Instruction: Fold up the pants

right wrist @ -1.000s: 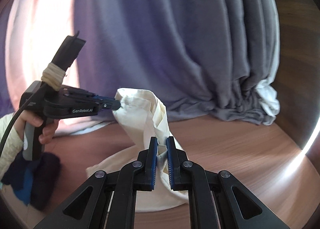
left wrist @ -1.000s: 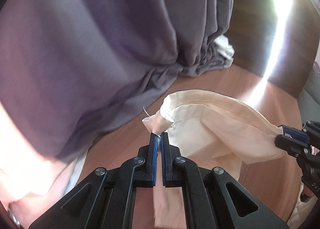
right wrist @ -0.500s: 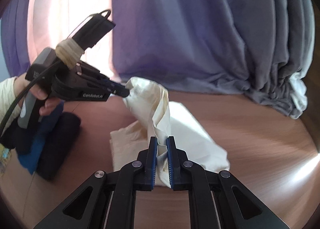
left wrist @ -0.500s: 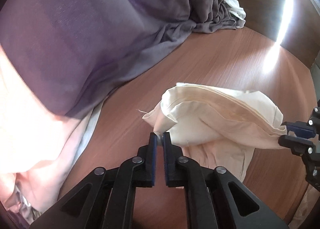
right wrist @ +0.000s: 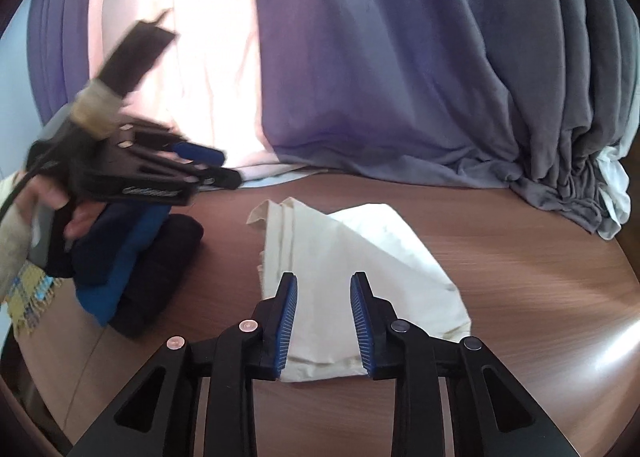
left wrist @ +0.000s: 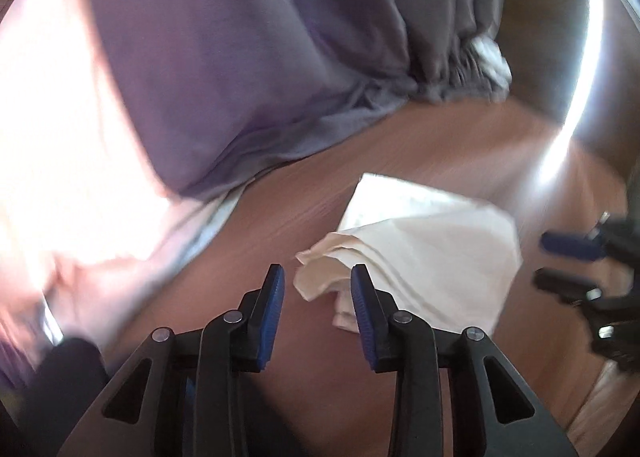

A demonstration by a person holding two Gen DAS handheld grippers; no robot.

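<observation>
The cream pants (right wrist: 352,257) lie folded in a rough square on the brown wooden table (right wrist: 520,297); they also show in the left wrist view (left wrist: 432,253). My left gripper (left wrist: 318,277) is open and empty, just above the near loose corner of the pants. It shows blurred at the left of the right wrist view (right wrist: 224,167), open, above the table. My right gripper (right wrist: 324,285) is open and empty over the near edge of the pants. It shows at the right of the left wrist view (left wrist: 544,261), open.
A stack of folded dark and blue clothes (right wrist: 132,269) sits on the table left of the pants. Purple-grey curtains (right wrist: 400,77) hang behind and bunch onto the table at the back right (right wrist: 580,193). Bright light glares on the table at the right.
Both grippers have opened and let go of the pants. The pants have dropped from a lifted fold to lie flat on the table. The left gripper has pulled back.
</observation>
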